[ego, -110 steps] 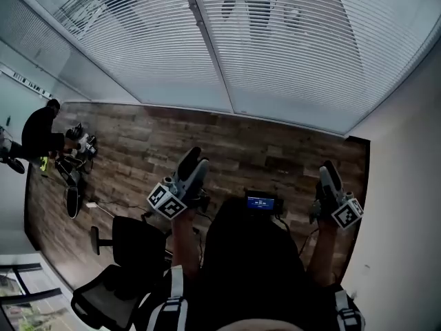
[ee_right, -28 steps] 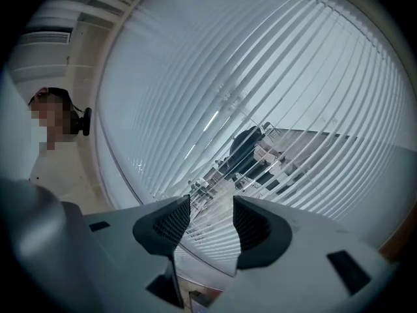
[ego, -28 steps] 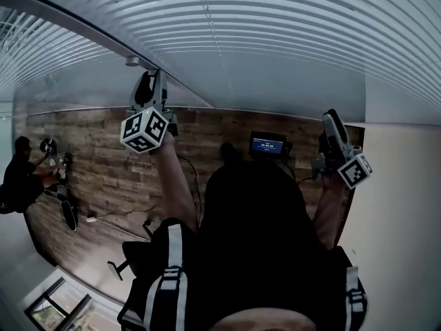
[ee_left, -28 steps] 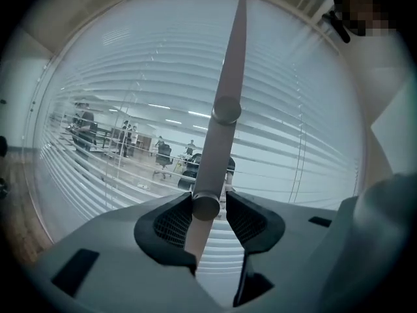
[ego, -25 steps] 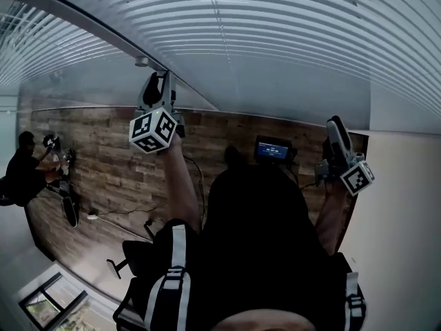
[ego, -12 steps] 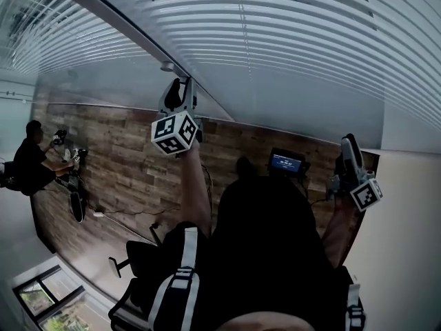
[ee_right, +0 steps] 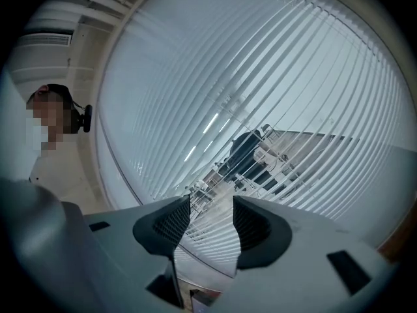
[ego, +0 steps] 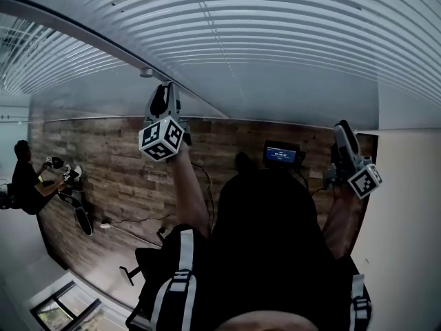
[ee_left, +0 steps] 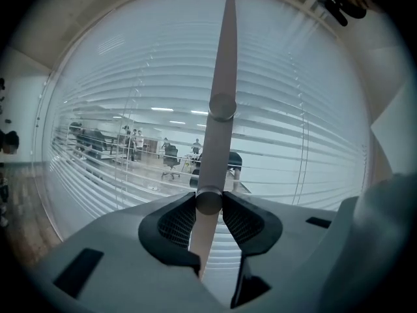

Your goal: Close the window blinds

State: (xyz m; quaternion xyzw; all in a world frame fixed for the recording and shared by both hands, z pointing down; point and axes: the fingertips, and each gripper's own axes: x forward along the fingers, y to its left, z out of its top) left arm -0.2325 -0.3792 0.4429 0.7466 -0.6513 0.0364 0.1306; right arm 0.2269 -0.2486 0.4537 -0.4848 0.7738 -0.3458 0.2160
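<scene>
1. Left gripper [ee_left: 208, 204] is raised to the blinds [ego: 275, 33]. The wand [ee_left: 225, 57] stands between its jaws, which are closing, with both pads touching the wand's lower end.
2. Right gripper [ee_right: 212, 217] has its jaws apart with nothing between them. In the head view it hangs low at the right, well apart from the wand.
3. The slats are tilted open. An office with chairs and people shows through the gaps in the left gripper view.
4. Clearance: the slats sit just behind the wand, and a dark window bar [ego: 83, 33] runs diagonally beside the left gripper. A pale wall [ego: 406, 205] is close on the right gripper's side. The wood floor [ego: 103, 150] is open to the left, where a person [ego: 24, 185] sits far off.
5. Writing: the small blue screen [ego: 280, 154] is too small to read. The cubes carry only square markers.
</scene>
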